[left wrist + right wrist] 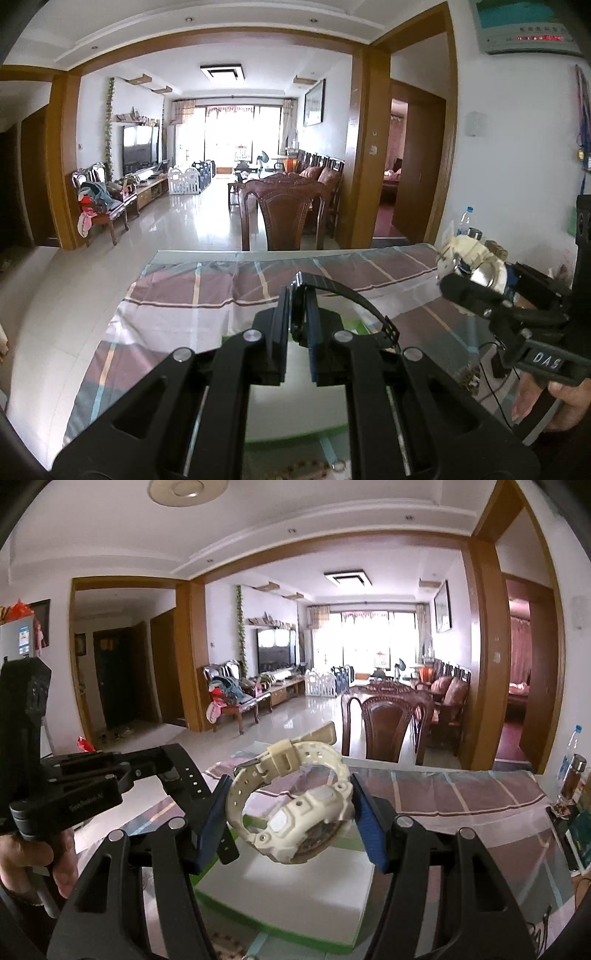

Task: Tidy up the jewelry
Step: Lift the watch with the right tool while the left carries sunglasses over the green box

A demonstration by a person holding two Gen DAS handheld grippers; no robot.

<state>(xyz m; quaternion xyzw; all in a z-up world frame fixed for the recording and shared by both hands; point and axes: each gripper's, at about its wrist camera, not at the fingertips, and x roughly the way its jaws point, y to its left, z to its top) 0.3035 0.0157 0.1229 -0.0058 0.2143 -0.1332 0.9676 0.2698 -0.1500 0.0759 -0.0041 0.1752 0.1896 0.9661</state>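
the left tool (298, 317) is clamped on a black watch (343, 299), its strap arcing right; the right tool (291, 805) grips a cream watch (295, 805). both hang above the white box (295, 897) on the worktop (461, 794), directly beneath the right tool, the nearer one.

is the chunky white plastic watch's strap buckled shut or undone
Buckled shut: the chunky white plastic watch forms a closed loop, strap tail threaded through its keeper, held above the table between the right gripper pads.
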